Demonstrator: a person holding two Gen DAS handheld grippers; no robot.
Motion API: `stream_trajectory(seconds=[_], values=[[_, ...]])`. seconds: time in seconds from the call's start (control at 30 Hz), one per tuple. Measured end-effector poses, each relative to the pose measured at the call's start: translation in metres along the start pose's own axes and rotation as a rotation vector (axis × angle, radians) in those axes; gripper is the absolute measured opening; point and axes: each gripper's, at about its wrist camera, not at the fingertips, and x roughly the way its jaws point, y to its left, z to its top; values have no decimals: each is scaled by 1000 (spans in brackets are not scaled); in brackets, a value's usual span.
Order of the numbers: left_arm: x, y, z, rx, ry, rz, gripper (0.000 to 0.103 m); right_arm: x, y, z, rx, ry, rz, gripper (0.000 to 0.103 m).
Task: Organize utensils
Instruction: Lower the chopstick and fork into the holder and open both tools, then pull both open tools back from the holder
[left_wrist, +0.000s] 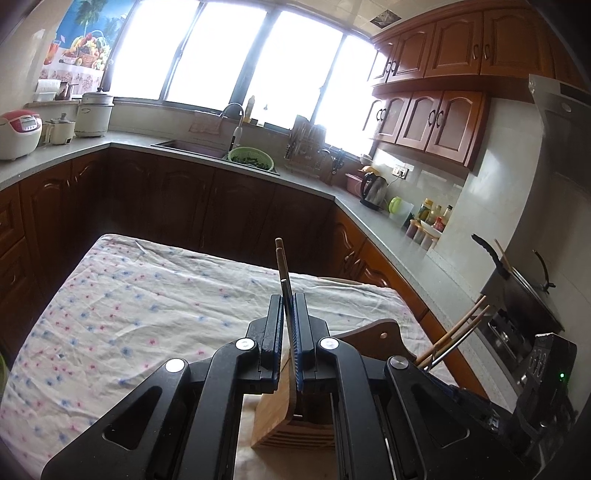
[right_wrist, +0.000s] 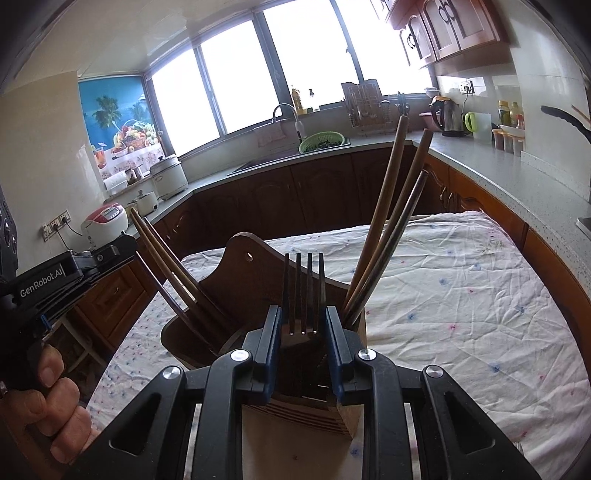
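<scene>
A: Which step are we on?

B: Loading, we judge. Nearest us, the right gripper (right_wrist: 303, 325) has its blue-padded jaws closed partway onto a four-tined metal fork (right_wrist: 303, 295), tines up, directly above the slatted bamboo utensil holder (right_wrist: 314, 410). The holder stands on the flower-printed white cloth (right_wrist: 461, 295) covering the table.

A: And our other hand?

B: The left gripper (left_wrist: 290, 332) is squeezed nearly closed on a pair of dark wooden chopsticks (left_wrist: 282, 266), also over the holder (left_wrist: 273, 417). In the right view they reach down into the holder's left compartment.

A: So what does the next move call for?

B: Probably lowering the fork, handle first, into the middle slot, keeping it upright so it clears the slats, then easing the jaws apart. The chopsticks want releasing too.

A: Count for us.

B: One fork; two chopsticks in our left grip, with a third dark stick beside them; three long handles (right_wrist: 391, 221) leaning in the holder's right compartment. Behind the holder rises its brown curved wooden backboard (right_wrist: 243, 266), one hole in it.
</scene>
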Motion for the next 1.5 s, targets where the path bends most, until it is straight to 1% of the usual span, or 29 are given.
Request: stream_trajectory(seconds=[0.37, 0.47, 0.53, 0.57, 0.6, 0.63, 0.67, 0.7, 0.73, 0.77, 0.8, 0.83, 0.87, 0.9, 0.93, 0.97, 1.0, 1.03, 1.1, 1.23, 1.33, 1.5], values=[[0, 2, 2, -5, 14, 1, 5, 0, -1, 1, 15, 4, 3, 25], [-3, 4, 1, -17, 23, -9, 5, -3, -2, 2, 25, 3, 7, 27], [-7, 5, 0, -22, 21, -11, 7, -6, -3, 2, 35, -3, 17, 32], [-10, 6, 0, -26, 20, -13, 12, -8, -3, 3, 38, -4, 20, 33], [-13, 6, -1, -32, 16, -15, 20, -10, -3, 3, 40, -4, 16, 38], [-17, 7, -1, -37, 9, -13, 24, -11, -3, 2, 42, -5, 8, 44], [-22, 8, -1, -42, 1, -12, 32, -14, -3, 2, 45, -8, 7, 47], [-25, 9, -1, -46, -4, -11, 38, -17, -3, 2, 47, -14, 10, 48], [-29, 10, -1, -51, -6, -11, 41, -20, -3, 2, 51, -18, 12, 48], [-33, 12, -1, -58, -6, -11, 48, -24, -3, 2, 56, -25, 12, 48], [-37, 15, -2, -66, -6, -11, 57, -28, -3, 2, 61, -34, 12, 50], [-42, 18, -3, -76, -8, -8, 63, -33, -4, 1, 66, -45, 10, 53], [-48, 21, -4, -89, -12, 0, 77, -39, -4, 1, 70, -59, 7, 56], [-53, 25, -6, -104, -15, 9, 88, -46, -5, 0, 75, -74, 5, 63], [-59, 30, -9, -121, -17, 17, 93, -52, -5, -2, 80, -90, 4, 73], [-63, 34, -11, -138, -16, 25, 99, -58, -6, -4, 85, -105, 0, 79], [-68, 39, -15, -154, -12, 34, 103, -64, -7, -6, 91, -119, -3, 90], [-72, 43, -19, -168, -5, 41, 103, -69, -8, -8, 94, -133, -1, 97], [-79, 50, -27, -184, 16, 39, 103, -77, -8, -15, 102, -141, 2, 100], [-94, 56, -45, -185, 44, 54, 103, -89, -7, -29, 118, -126, 20, 101], [-105, 55, -57, -161, 52, 64, 103, -100, -5, -43, 120, -122, 36, 101], [-126, 54, -77, -136, 73, 78, 103, -126, 3, -65, 108, -146, 53, 101]])
